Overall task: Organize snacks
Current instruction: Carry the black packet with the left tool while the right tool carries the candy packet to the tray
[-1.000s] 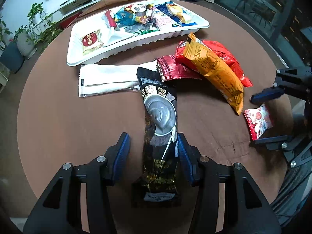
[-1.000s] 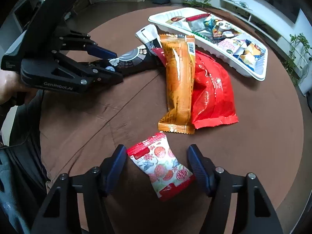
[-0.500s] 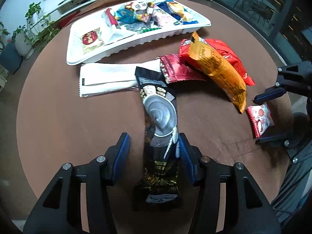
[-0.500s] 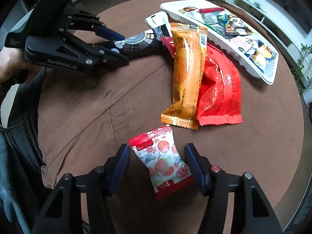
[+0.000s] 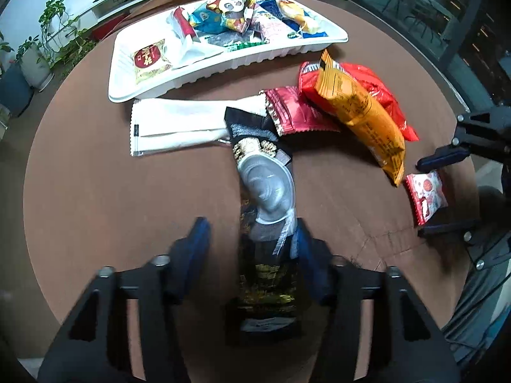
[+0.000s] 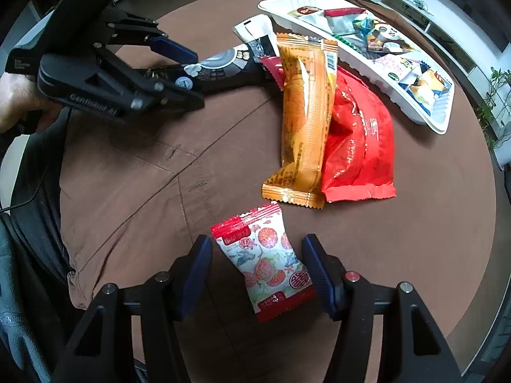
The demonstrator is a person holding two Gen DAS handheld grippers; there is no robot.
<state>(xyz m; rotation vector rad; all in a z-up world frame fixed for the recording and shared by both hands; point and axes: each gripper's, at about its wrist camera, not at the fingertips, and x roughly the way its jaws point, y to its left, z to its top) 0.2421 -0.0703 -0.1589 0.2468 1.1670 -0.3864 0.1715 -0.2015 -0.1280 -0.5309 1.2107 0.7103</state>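
Observation:
A long black snack pack (image 5: pixel 266 220) lies on the brown table between the fingers of my open left gripper (image 5: pixel 252 252); its right finger touches the pack, the left stands apart. The pack also shows in the right wrist view (image 6: pixel 223 70). My open right gripper (image 6: pixel 257 274) straddles a small red-and-white candy pack (image 6: pixel 268 265), also visible in the left wrist view (image 5: pixel 426 196). An orange pack (image 6: pixel 303 118) lies on a red bag (image 6: pixel 361 146). A white tray (image 5: pixel 127 92) at the far side holds several snacks.
A white pack (image 5: pixel 179 124) and a small dark red pack (image 5: pixel 297 115) lie between the tray and the black pack. The table edge curves close behind both grippers. Potted plants (image 5: pixel 35 54) stand on the floor beyond.
Both grippers have narrowed a little around their packs. The left view has pulled back slightly from the table; the packs lie where they were.

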